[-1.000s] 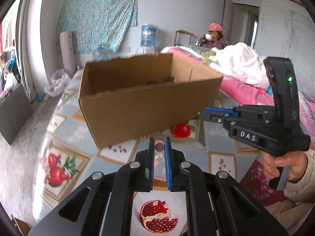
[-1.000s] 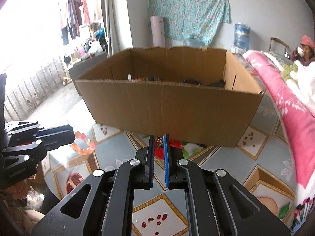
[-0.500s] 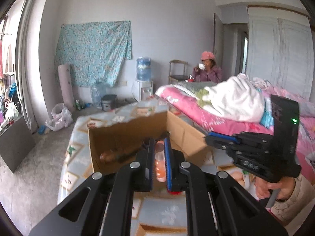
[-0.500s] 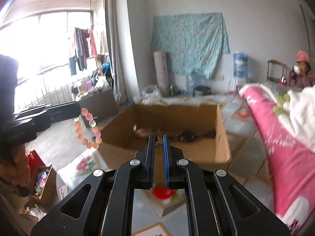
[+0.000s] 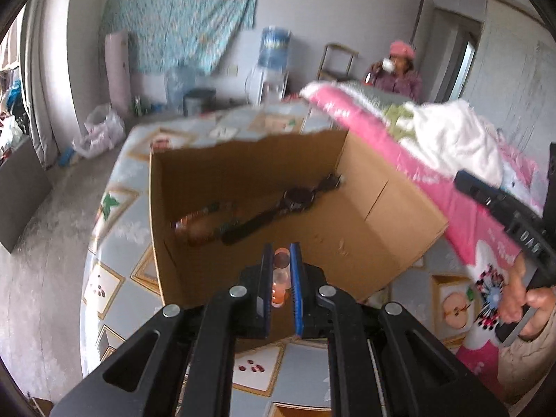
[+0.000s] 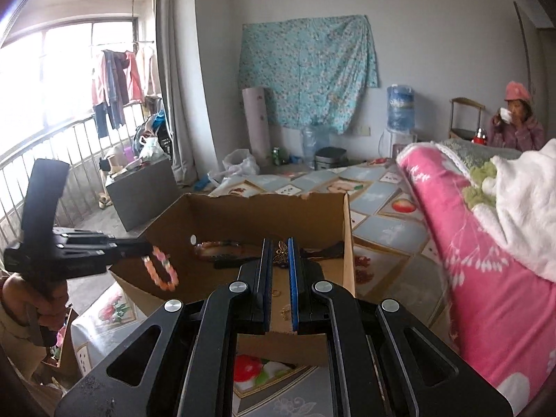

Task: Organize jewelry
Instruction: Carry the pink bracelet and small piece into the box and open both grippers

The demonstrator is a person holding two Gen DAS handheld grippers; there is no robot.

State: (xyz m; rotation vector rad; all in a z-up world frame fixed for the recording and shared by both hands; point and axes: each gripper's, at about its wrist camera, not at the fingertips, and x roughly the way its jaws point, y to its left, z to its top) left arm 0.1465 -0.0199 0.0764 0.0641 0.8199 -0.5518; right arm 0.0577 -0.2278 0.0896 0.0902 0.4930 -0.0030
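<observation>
Seen from the right wrist, at far left: left gripper (image 6: 147, 248) gripped by a hand (image 6: 33, 295), its fingers pinched narrow on a bracelet of pink and orange beads (image 6: 161, 269). Bracelet dangling as a loop below the fingertips, just at the near left corner of an open cardboard box (image 6: 264, 213). From the left wrist's own camera, the same beads (image 5: 280, 276) clamped between the blue pads, poised above the box's (image 5: 382, 215) near wall.

Box standing on a worktop covered by a fruit-patterned cloth (image 6: 378, 208). Inside on the box floor: a dark wristwatch (image 5: 295, 199) lying stretched out, with some brownish pieces (image 5: 198, 226) just left of it, too blurred to identify.

Centre of the right wrist view: right gripper (image 6: 280, 248), fingers narrow, holding a small gold butterfly-shaped ornament (image 6: 280, 253) at the tips, raised over the near edge of the box. In the left wrist view, that gripper (image 5: 500, 205) at far right, held by a hand (image 5: 524, 299).

Right of the box: a pink floral quilt (image 6: 486, 260) with white bedding (image 6: 524, 208) heaped on top. Far right in the background: a person in a pink hat (image 6: 517, 118), seated, cup at the mouth.
</observation>
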